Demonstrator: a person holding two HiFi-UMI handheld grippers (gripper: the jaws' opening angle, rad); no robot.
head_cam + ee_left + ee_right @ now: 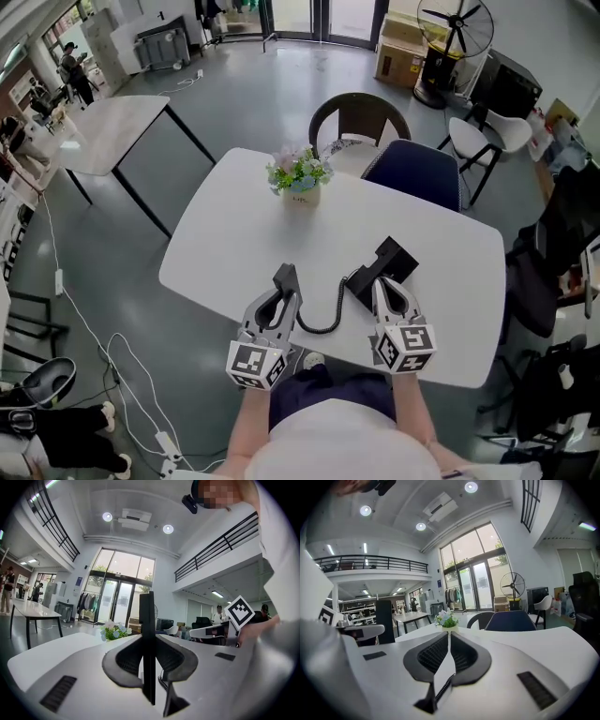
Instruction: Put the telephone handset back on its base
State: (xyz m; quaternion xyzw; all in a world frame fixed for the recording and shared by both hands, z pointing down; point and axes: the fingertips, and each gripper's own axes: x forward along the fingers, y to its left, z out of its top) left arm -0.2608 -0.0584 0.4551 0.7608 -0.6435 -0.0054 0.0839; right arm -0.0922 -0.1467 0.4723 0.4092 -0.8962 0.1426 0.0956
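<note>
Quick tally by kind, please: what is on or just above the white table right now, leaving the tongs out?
Telephone handset: 1
Telephone base: 1
Coiled cord: 1
Flower pot: 1
Total: 4

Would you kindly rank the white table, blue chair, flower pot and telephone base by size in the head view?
1. white table
2. blue chair
3. flower pot and telephone base, which look about alike

The right gripper (386,286) hides the near part of the black plastic telephone base (396,255). The lower end of the flat black handset (146,616) (seen edge-on) vanishes between the jaws of the left gripper (149,644).
</note>
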